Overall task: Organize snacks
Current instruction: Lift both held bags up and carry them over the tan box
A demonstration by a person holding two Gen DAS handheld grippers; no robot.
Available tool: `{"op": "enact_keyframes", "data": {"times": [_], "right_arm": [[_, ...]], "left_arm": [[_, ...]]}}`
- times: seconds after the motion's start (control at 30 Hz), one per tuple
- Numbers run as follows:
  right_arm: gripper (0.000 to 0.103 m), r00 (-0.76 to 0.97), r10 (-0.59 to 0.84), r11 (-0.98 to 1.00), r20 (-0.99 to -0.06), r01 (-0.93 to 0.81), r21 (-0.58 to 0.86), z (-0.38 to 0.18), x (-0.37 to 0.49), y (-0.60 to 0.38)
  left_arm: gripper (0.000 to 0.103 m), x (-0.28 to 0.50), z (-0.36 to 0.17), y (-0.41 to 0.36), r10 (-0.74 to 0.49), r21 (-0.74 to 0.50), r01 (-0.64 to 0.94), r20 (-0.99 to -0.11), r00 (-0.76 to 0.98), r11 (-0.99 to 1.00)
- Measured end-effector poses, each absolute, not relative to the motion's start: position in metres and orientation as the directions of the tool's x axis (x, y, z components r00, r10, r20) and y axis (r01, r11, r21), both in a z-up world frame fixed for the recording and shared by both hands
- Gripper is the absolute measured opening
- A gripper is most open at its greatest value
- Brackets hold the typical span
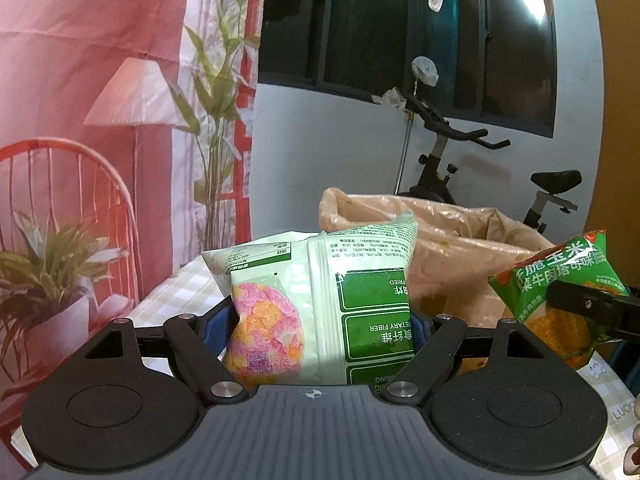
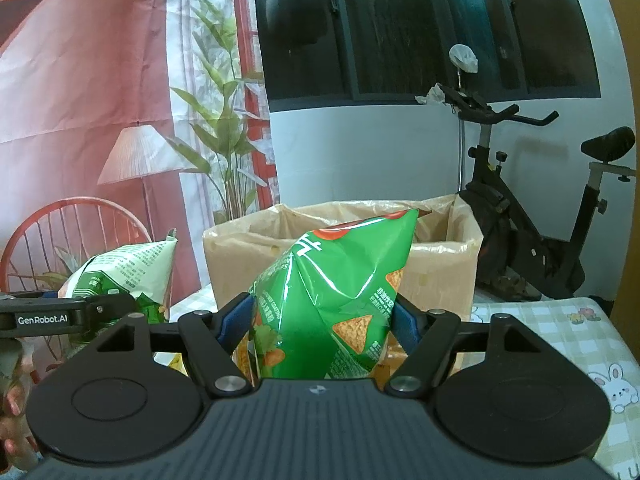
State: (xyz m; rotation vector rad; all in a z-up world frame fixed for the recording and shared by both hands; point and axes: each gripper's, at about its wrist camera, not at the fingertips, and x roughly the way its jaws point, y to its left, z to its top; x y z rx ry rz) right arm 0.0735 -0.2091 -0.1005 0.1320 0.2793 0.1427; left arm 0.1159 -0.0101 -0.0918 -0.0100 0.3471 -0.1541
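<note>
My left gripper [image 1: 323,324] is shut on a pale green snack bag [image 1: 320,292] with a pink and orange crisp picture, held upright above the table. My right gripper [image 2: 325,320] is shut on a bright green corn chip bag [image 2: 336,288]. Each gripper shows in the other's view: the corn chip bag [image 1: 560,288] at the right of the left wrist view, the pale green bag [image 2: 128,268] at the left of the right wrist view. A cardboard box [image 2: 440,264] lined with a plastic bag stands open just behind both bags.
The table carries a checked cloth [image 2: 560,340] with cartoon rabbits. An exercise bike [image 2: 520,220] stands behind the box at the right. A printed pink backdrop [image 2: 80,120] hangs at the left, with a dark window [image 2: 440,20] above the white wall.
</note>
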Motion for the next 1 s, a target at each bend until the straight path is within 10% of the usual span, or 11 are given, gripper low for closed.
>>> {"op": "enact_keyframes", "data": {"times": [1.0], "right_arm": [[0.073, 0.976, 0.142, 0.990, -0.167, -0.141, 0.019, -0.023, 0.160, -0.247]], "left_arm": [[0.083, 0.222, -0.012, -0.062, -0.254, 0.014, 0.267, -0.264, 0.931, 0.963]]}}
